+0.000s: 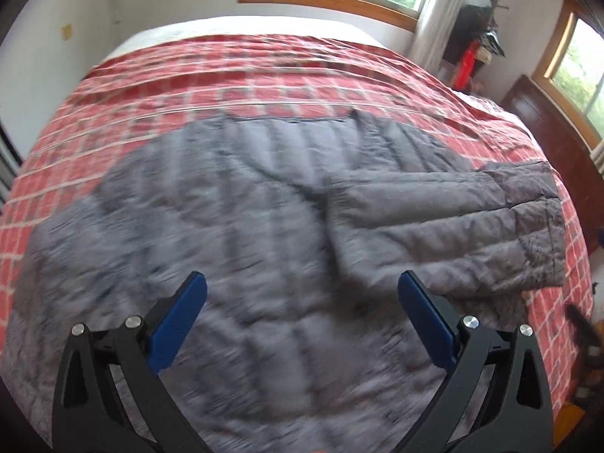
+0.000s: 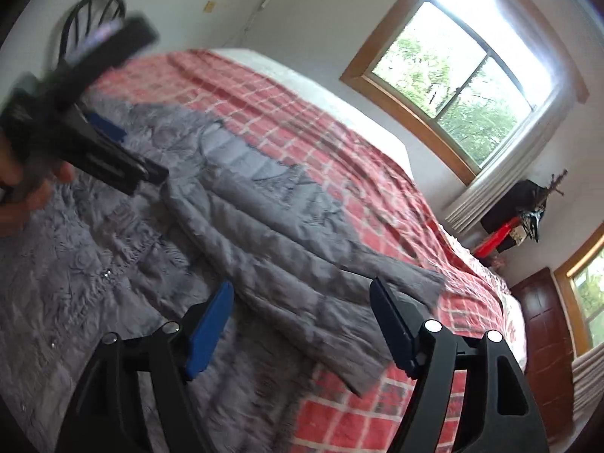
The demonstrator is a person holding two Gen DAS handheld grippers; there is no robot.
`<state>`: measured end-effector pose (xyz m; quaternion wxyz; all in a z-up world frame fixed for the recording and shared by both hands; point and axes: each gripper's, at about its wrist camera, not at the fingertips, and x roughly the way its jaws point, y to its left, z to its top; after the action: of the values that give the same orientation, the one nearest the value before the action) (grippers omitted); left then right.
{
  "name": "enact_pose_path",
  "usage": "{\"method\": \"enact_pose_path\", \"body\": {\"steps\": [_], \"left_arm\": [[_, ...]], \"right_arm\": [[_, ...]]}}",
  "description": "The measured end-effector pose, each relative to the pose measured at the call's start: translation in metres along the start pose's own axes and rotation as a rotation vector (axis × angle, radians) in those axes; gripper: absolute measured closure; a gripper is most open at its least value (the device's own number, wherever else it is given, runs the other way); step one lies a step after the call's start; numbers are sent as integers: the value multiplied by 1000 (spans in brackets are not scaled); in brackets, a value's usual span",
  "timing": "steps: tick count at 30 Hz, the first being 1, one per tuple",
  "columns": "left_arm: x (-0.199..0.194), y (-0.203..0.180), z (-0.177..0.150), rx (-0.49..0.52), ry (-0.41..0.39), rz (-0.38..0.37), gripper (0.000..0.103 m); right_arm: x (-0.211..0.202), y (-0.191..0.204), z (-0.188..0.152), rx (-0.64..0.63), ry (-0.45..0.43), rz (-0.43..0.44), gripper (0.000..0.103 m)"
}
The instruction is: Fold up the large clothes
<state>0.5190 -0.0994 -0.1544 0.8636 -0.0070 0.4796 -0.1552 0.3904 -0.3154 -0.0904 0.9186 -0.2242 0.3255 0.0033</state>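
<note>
Grey quilted puffer jacket (image 1: 234,204) lies spread flat on the red-and-white checked bedspread (image 1: 264,75) of the bed, with one sleeve (image 1: 445,222) laid out toward the bed's edge. Both tools are empty: the left tool (image 1: 302,302) hovers over the jacket's body with its blue-padded fingers wide apart and nothing between them, and the right tool (image 2: 302,317) hangs above that sleeve's lower stretch, its fingers likewise well apart and clear of the cloth. I judge this a gap between folds, with the sleeve the likely next part to bring in; that calls for lowering the right tool onto the sleeve, pinching it near the cuff and carrying it across the body. Blur smears the jacket's near part in both views. The jacket's near hem and far sleeve are cut off or out of sight, so I cannot tell how many folds are already made.
</note>
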Motion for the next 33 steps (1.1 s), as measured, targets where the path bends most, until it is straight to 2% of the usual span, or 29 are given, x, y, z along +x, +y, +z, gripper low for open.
{"method": "enact_pose_path", "body": {"steps": [1,3,4,5,7,11,16,22,27,33], "left_arm": [[6,-5,3,2,6,-6,3],[21,-16,8,2,25,-1,22],[28,-18,9,-6,49,-8,51],[34,-19,9,-17,74,-28,67],[41,-21,7,-35,88,-37,70],[41,-19,6,-64,63,-24,94],[36,-8,8,-96,46,-58,99],[31,-3,8,-101,49,-70,100],[12,6,6,-73,37,-42,100],[-22,62,6,-127,8,55,101]], "right_arm": [[-5,-12,-3,15,-3,1,28],[-10,-27,-6,25,-1,-8,27],[-9,-32,-6,29,8,-10,27],[-6,-34,-5,27,15,-14,27],[3,-34,-3,28,29,-20,27],[37,-47,-7,103,84,-12,27],[51,-58,-14,136,100,-17,27],[53,-60,-16,137,101,-14,27],[53,-60,-15,132,101,-17,27],[55,-50,-4,136,90,17,27]]}}
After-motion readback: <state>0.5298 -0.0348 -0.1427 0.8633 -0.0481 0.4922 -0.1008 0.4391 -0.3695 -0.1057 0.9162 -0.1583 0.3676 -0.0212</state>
